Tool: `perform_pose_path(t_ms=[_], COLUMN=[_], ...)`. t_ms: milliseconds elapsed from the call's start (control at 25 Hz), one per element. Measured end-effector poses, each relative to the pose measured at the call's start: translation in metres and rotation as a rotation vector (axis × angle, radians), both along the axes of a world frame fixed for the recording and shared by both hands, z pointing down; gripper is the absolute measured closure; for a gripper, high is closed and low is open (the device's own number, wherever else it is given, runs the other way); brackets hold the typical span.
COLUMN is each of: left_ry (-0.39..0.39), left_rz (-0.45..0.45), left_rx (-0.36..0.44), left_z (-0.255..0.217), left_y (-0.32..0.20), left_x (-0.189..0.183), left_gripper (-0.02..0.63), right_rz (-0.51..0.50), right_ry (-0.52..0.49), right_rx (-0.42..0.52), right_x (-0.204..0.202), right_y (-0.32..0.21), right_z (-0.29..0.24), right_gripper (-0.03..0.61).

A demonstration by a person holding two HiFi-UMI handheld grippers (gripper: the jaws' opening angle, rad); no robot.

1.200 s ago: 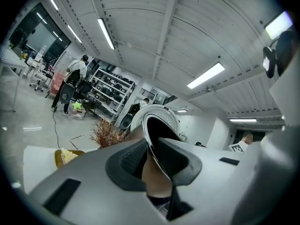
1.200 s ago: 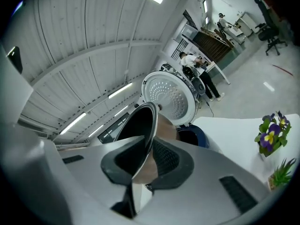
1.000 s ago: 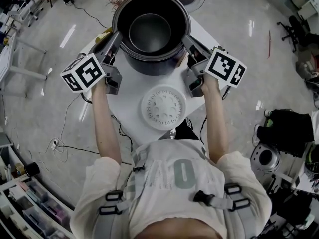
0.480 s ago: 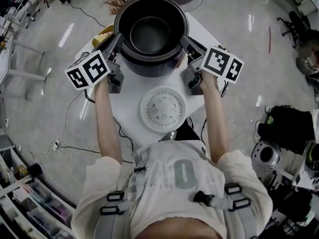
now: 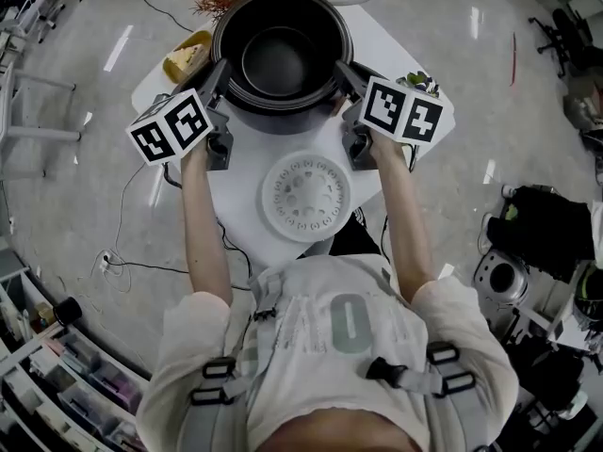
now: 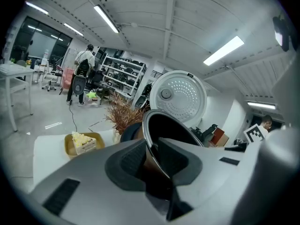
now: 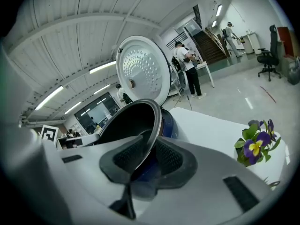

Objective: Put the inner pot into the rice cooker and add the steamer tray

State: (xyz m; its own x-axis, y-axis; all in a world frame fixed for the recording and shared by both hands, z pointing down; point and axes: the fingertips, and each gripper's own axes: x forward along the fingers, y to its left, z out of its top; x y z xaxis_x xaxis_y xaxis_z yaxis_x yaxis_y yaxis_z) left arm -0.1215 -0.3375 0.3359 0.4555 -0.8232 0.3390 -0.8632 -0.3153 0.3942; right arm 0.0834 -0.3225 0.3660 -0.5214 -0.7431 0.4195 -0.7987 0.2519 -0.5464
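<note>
Above the white counter (image 5: 243, 217), the left tool (image 6: 151, 159) clamps the rim of the inner pot (image 5: 283, 59). The right tool (image 7: 148, 156), jaws just eased wider, pinches the opposite rim, both arms outstretched.

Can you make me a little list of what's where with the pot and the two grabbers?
inner pot: rim gripped on both sides, at the mouth of the rice cooker
left gripper: shut on the rim
right gripper: jaws just eased wider, rim between them
steamer tray: flat on the table, untouched
lid: open
</note>
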Motion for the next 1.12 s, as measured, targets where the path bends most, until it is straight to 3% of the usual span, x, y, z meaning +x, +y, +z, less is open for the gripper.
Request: perform_pose_path(t_ms=[400, 600, 680, 1120], left_ry=[-0.032, -0.131, -0.137, -0.169], left_rz=[-0.014, -0.023, -0.033, -0.045], left_rx=[-0.025, 0.045, 0.074, 0.087], left_z=[0.028, 0.030, 0.029, 0.028], left_y=[-0.009, -0.008, -0.008, -0.004], left_x=[-0.010, -0.008, -0.006, -0.009], left_gripper=[0.518, 0.511, 0.511, 0.507], right_rz=[-0.010, -0.011, 0.001, 0.028], right_ry=[0.252, 0.323, 0.357, 0.340], right_rx=[0.075, 0.117, 0.147, 0.171], right_x=[-0.005, -0.004, -0.001, 0.001], right_y=[-0.013, -0.012, -0.013, -0.018], right_z=[0.007, 0.008, 0.008, 0.003], right_gripper=[0.474, 0.462, 0.459, 0.433])
